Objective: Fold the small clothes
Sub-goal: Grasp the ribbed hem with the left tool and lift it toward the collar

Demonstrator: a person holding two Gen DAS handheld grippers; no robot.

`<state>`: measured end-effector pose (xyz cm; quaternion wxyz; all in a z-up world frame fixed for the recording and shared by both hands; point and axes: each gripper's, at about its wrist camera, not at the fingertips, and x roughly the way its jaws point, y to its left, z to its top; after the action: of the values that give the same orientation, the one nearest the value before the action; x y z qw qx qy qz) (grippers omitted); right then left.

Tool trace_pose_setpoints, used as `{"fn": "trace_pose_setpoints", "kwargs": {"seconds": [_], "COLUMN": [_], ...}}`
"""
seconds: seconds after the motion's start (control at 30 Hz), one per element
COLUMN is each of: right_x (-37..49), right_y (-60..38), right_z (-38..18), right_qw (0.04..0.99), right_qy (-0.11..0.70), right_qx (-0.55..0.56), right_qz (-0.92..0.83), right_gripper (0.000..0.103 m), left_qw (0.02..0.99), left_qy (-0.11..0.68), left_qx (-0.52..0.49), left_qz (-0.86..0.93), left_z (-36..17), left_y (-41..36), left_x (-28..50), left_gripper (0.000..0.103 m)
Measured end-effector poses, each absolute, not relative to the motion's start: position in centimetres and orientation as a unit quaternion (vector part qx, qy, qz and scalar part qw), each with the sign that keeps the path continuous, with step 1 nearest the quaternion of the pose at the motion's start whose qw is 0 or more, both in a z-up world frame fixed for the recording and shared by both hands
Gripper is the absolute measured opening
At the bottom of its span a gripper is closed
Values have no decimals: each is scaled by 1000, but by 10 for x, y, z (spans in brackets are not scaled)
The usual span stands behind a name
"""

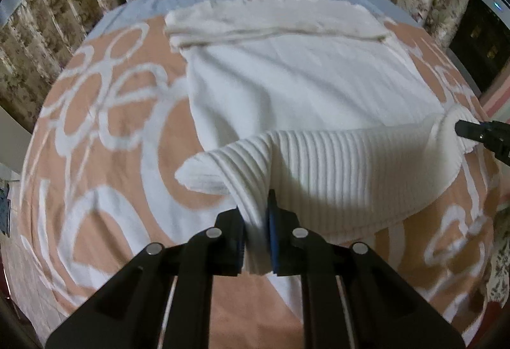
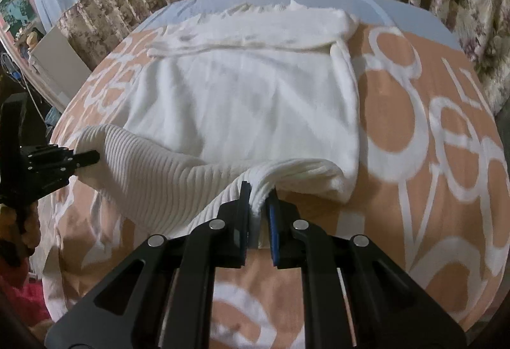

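One white sweater [image 1: 306, 87] on the bed [image 1: 105, 132] — ribbed hem lifted. Two claws, left claw [image 1: 256, 215] and right claw [image 2: 258, 205] — each pinching that hem.

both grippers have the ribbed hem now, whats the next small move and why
Probably carry the ribbed hem up and away, toward the folded sleeves near the curtain. The left gripper and right gripper are each shut on a hem corner, already lifted off the bedspread, while the sweater body lies flat.

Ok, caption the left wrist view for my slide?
Left gripper pinches white sweater's ribbed hem above the orange patterned bedspread.
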<state>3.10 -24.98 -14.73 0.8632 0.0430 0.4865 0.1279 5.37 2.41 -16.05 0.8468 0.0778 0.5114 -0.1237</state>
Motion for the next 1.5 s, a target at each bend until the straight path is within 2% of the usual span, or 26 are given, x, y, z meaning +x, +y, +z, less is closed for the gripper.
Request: {"fn": "trace_pose_setpoints", "kwargs": {"seconds": [0.5, 0.8, 0.93, 1.07, 1.3, 1.4, 1.47, 1.5], "right_x": [115, 182, 228, 267, 316, 330, 332, 330], "right_y": [-262, -279, -296, -314, -317, -317, -319, -320], "right_z": [-127, -124, -125, -129, -153, -171, -173, -168], "right_qw": [902, 911, 901, 890, 889, 878, 876, 879], "right_qy": [415, 387, 402, 416, 428, 455, 458, 452], "right_qx": [28, 65, 103, 145, 139, 125, 125, 125], "right_qz": [113, 127, 125, 117, 88, 78, 82, 88], "right_gripper": [11, 11, 11, 11, 11, 11, 13, 15], "left_qw": [887, 898, 895, 883, 868, 857, 854, 855], "left_qy": [435, 420, 421, 446, 477, 495, 499, 497], "left_qx": [109, 72, 84, 79, 75, 52, 30, 19], "left_qz": [-110, -107, -117, -124, -120, -129, -143, -147], "left_z": [-133, -118, -115, -132, -172, -181, -175, -170], "left_y": [24, 26, 16, 7, 2, 9, 18, 24], "left_x": [151, 227, 270, 319, 364, 372, 374, 374], "left_gripper": [12, 12, 12, 12, 13, 17, 24, 32]}}
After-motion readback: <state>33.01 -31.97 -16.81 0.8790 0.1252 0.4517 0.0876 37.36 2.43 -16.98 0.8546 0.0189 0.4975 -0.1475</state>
